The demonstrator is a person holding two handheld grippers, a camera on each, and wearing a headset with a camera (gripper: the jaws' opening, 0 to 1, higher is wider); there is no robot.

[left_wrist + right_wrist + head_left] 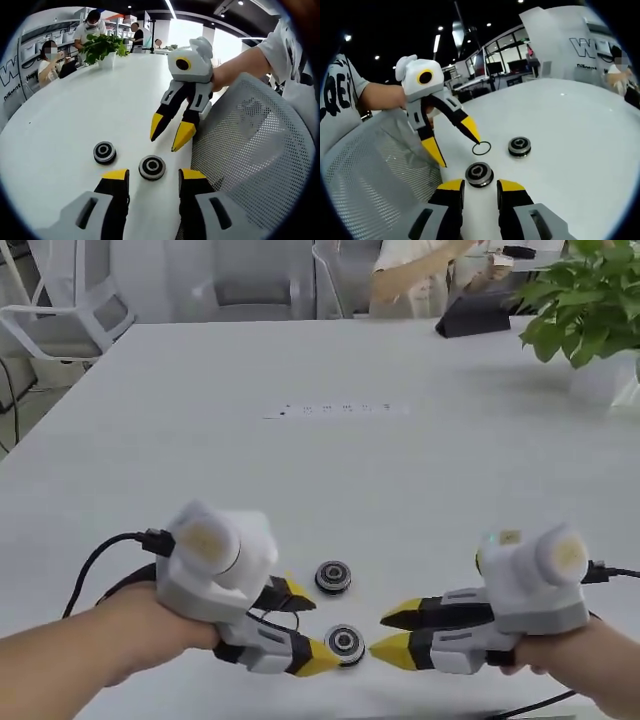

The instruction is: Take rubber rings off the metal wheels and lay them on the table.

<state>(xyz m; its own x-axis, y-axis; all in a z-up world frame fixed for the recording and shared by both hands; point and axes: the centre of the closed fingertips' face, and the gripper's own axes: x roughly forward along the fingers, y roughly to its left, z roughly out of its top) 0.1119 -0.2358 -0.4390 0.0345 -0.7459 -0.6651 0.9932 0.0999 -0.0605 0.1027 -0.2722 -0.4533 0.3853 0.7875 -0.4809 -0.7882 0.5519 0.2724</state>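
Observation:
Two metal wheels lie on the white table (pixel 300 460) near its front edge. The near wheel (pixel 346 641) (pixel 152 167) (pixel 479 174) sits between the wide-apart jaws of my open left gripper (pixel 310 628) (pixel 154 175) (pixel 457 150). My right gripper (pixel 379 633) (pixel 166 140) (pixel 481 185), also open, points at this wheel from the other side, tips just short of it. The far wheel (pixel 333 576) (pixel 104 152) (pixel 520 146) lies free. A thin black rubber ring (pixel 481 148) touches the tip of the left gripper's far jaw; I cannot tell if it rests on the table.
A potted plant (pixel 585 290) (pixel 102 47) and a black object (pixel 480 312) stand at the far right. A socket strip (pixel 335 408) is set into the table's middle. A white mesh chair (pixel 250 145) (pixel 375 165) is at the near edge. People sit at the far end.

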